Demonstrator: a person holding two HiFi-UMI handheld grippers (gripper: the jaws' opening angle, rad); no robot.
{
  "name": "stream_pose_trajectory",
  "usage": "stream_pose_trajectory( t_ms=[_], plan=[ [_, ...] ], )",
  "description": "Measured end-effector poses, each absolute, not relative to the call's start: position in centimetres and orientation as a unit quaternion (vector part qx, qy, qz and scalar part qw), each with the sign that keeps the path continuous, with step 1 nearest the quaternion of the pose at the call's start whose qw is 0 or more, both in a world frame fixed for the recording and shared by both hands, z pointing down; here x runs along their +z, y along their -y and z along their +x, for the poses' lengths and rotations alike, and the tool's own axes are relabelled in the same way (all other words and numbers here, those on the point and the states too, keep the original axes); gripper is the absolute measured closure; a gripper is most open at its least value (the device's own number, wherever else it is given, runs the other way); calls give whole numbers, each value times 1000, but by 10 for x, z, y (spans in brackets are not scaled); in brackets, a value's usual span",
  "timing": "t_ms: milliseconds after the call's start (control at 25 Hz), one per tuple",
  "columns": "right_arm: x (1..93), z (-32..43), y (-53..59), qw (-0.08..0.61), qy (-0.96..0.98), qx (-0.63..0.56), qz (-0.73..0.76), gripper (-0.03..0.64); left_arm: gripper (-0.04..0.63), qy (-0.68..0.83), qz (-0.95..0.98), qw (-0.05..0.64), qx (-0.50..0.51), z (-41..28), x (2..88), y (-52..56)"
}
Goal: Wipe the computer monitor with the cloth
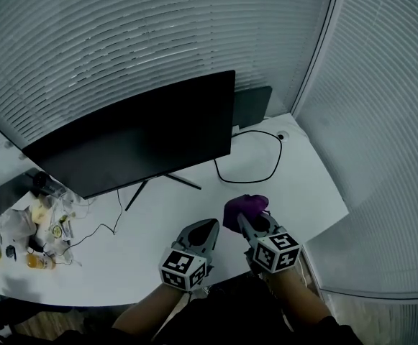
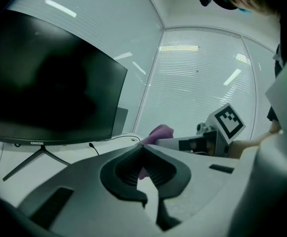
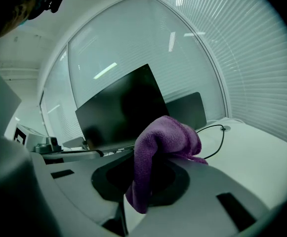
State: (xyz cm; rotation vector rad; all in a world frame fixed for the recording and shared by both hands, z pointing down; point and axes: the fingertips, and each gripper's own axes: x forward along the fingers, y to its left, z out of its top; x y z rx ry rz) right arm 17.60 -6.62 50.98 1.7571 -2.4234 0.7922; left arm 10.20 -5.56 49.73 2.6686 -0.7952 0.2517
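Purple cloth (image 1: 243,207) being pinched by the right gripper (image 1: 247,220), near the monitor (image 1: 144,139).
Left gripper (image 1: 210,227) being held closed, empty.

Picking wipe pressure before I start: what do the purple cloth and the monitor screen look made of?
The cloth looks like microfibre or terry, soft and matte: fuzzy nap, limp folds. The monitor has a dark, smooth screen, likely matte or semi-gloss, since only dim, soft reflections show. Whether it is glass or plastic can't be told.
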Motion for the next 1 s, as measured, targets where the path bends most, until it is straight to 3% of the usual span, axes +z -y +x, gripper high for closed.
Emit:
stream_pose_trajectory(
  t_ms=[1000],
  plan=[
    [570,248,230,86,793,278,535,557,592,365,905,187,113,145,525,132]
  ],
)
